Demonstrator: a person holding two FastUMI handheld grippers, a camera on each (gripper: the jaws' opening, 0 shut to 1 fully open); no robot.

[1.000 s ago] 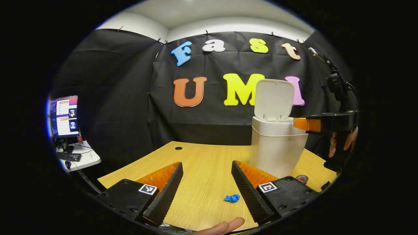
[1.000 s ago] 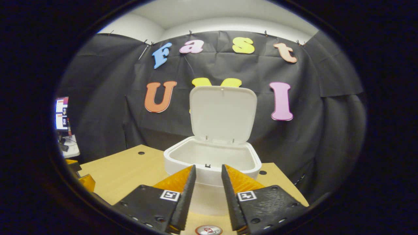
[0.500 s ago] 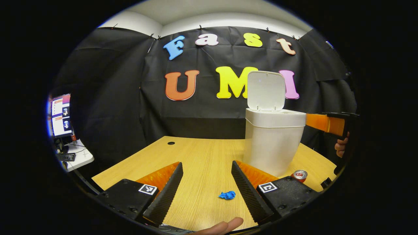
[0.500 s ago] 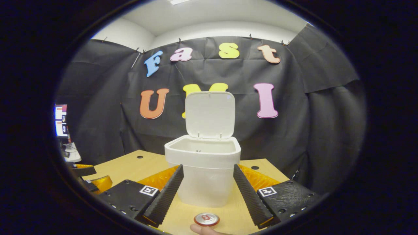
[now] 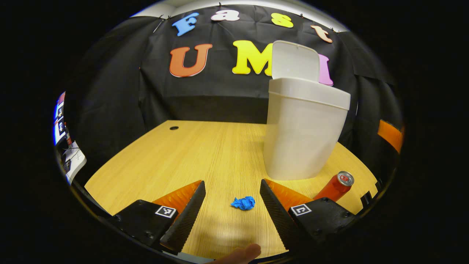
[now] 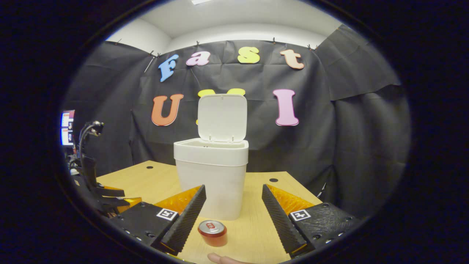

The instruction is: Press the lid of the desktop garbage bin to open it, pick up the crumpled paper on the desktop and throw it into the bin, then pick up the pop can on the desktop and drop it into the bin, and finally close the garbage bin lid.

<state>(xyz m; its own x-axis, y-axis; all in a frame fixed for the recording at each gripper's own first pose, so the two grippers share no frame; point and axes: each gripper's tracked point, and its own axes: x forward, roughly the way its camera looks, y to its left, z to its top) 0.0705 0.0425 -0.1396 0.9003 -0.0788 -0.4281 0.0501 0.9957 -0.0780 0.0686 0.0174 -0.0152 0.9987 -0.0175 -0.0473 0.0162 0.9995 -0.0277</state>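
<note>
1. blue crumpled paper (image 5: 243, 202) lies on the wooden desktop (image 5: 205, 154) between the spread fingers of my left gripper (image 5: 232, 201). a second ago it sat low and off toward the right finger; now it is nearly centred and closer, so i have lowered and lined up on it. the jaws stand wide apart, holding nothing, not touching the paper.

2. the red pop can (image 6: 212, 232) stands upright just ahead of my right gripper (image 6: 233, 205), near its left finger. that gripper has pulled back from the bin and spread: a second ago its jaws were nearly together at the bin's front rim, now they are wide apart and empty. in the left gripper view the can (image 5: 335, 186) stands just beside the bin's base.

3. a fingertip (image 5: 240, 253) of the holding hand shows at the bottom edge of the left gripper view.

4. the white garbage bin (image 6: 211, 176) stands beyond the can, its lid (image 6: 222, 117) raised upright at the back. i judge the press step done and the mouth ready to receive.

5. what it means: the paper pickup is the step in hand. i judge i need to come down a little more and close on the wad, which looks small and light and could slip out from between the fingers if i am off centre.

6. far left, a monitor (image 5: 58, 123) glows past the booth wall.
</note>
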